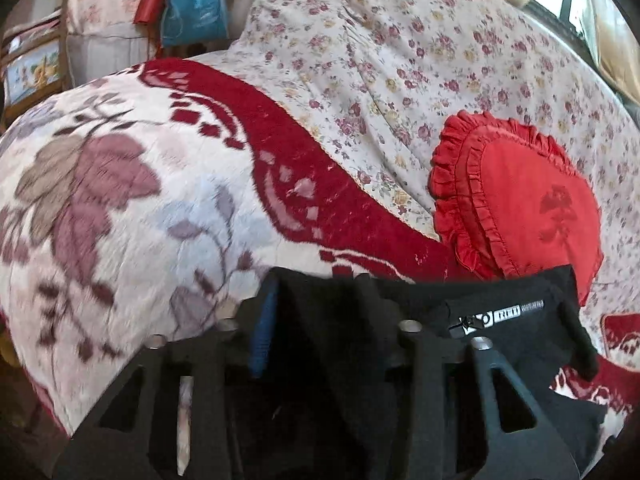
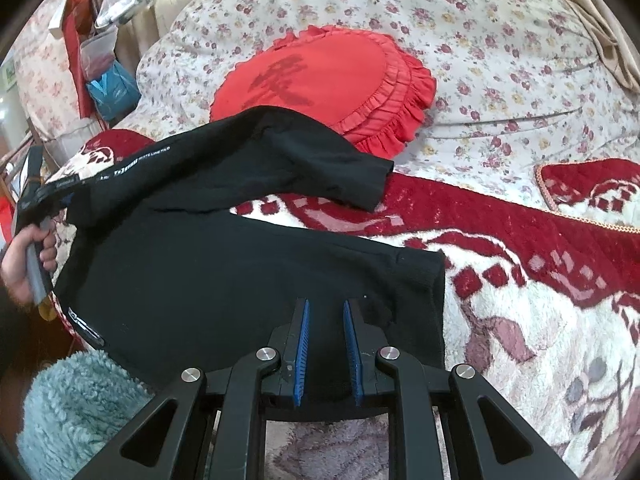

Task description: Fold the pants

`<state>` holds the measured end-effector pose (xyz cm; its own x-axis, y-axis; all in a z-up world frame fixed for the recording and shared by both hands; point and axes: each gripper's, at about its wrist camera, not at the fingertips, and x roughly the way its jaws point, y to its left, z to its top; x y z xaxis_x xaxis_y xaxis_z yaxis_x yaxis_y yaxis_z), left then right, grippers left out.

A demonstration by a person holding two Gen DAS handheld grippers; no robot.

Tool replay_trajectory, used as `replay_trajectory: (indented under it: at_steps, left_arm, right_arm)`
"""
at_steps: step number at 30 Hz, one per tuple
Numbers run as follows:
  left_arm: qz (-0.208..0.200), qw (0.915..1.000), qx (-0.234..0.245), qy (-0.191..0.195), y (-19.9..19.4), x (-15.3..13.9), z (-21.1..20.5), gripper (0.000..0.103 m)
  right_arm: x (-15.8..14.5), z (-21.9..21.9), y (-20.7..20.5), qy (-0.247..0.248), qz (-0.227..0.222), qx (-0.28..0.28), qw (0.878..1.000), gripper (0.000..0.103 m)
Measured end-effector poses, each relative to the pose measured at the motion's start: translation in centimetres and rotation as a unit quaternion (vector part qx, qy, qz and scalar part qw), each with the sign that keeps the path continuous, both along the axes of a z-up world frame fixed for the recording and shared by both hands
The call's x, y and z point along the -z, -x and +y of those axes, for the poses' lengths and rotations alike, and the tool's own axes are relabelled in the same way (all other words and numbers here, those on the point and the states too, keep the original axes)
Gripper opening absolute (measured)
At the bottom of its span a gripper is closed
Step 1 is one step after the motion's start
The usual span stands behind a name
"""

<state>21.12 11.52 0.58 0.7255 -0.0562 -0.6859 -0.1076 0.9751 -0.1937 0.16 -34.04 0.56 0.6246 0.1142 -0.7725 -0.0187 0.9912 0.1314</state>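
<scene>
My left tool (image 1: 320, 304) is clamped on a bunch of the black pants (image 2: 224, 264); in the left wrist view the fabric fills the gap between the fingers and drapes to the right, a white-printed label showing on it. From the right wrist view, my left hand (image 2: 24, 264) holds that tool at the far left, with the pants lifted there.

My right tool (image 2: 326, 340) has its blue pads (image 2: 301, 344) set narrowly apart, with black fabric lying in the gap; I cannot tell whether the pads press on it.

The pants lie spread on the red-and-white floral blanket (image 2: 520, 300) on the bed. One leg reaches toward the red ruffled cushion (image 2: 332, 80) and overlaps its near edge. The cushion rests on the flowered bedspread (image 2: 500, 40).
</scene>
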Motion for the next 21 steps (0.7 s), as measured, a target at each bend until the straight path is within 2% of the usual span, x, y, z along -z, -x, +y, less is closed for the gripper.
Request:
replay_trajectory:
  at_steps: [3, 6, 8, 11, 13, 15, 16, 19, 21]
  left_arm:
    - [0.000, 0.9998, -0.005, -0.017, -2.0, -0.6, 0.1, 0.015]
    - [-0.007, 0.9988, -0.045, -0.016, -3.6, -1.4, 1.8, 0.015]
    - [-0.010, 0.9947, -0.101, -0.017, -4.3, -1.7, 3.7, 0.015]
    - [0.007, 0.9788, -0.204, -0.016, -4.7, -0.9, 7.3, 0.015]
    - [0.028, 0.9702, -0.241, 0.003, -4.2, -0.1, 9.0, 0.015]
    - [0.031, 0.9743, -0.222, 0.026, -3.5, 0.3, 9.2, 0.017]
    - [0.025, 0.9803, -0.194, 0.029, -3.1, 0.3, 8.7, 0.017]
    - [0.004, 0.9912, -0.131, 0.018, -1.8, -0.3, 6.7, 0.030]
    - [-0.009, 0.9952, -0.095, 0.021, -0.9, -0.7, 5.5, 0.046]
  right_arm:
    - [0.0, -0.8, -0.2, -0.018, 0.001, 0.011, 1.000, 0.016]
    - [-0.2, -2.8, -1.7, -0.075, -0.006, 0.030, 0.997, 0.016]
    - [-0.2, -4.6, -3.5, -0.125, -0.015, 0.050, 0.991, 0.016]
    - [0.1, -6.5, -6.6, -0.192, -0.029, 0.077, 0.978, 0.016]
    - [0.7, -7.8, -9.0, -0.230, -0.037, 0.094, 0.968, 0.017]
    - [1.7, -9.0, -11.2, -0.257, -0.034, 0.112, 0.959, 0.023]
    - [2.4, -9.6, -12.5, -0.273, -0.030, 0.118, 0.954, 0.027]
    - [4.4, -11.7, -15.7, -0.330, -0.008, 0.129, 0.935, 0.028]
    - [5.6, -12.7, -17.4, -0.363, 0.003, 0.132, 0.922, 0.030]
